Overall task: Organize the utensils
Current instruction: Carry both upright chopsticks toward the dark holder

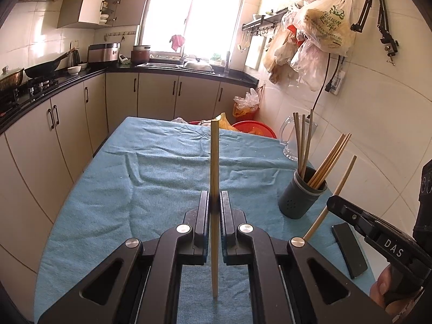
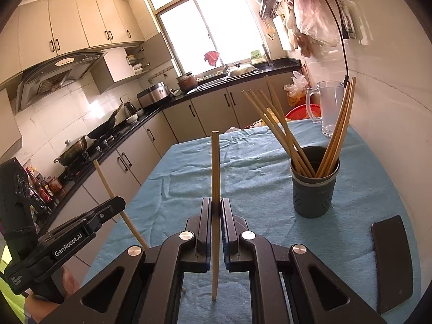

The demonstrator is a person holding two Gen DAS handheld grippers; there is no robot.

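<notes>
The left tool [image 1: 215, 202] is closed on a single chopstick [image 1: 215, 178], which stands upright between its jaws with the lower tip close above the blue cloth [image 1: 151, 178] covering the counter. The right tool [image 2: 215, 210] is likewise clamped on its own chopstick [image 2: 215, 178], also held upright over the cloth. Toward the right side of the counter stands a dark round holder [image 2: 314, 186], already carrying several chopsticks [image 2: 280, 135] that lean outward in two bunches. A clear glass mug [image 2: 328, 108] stands beyond the holder at the far right corner. A flat black phone [image 2: 392, 262] lies on the cloth near the right edge, nearer than the holder.
</notes>
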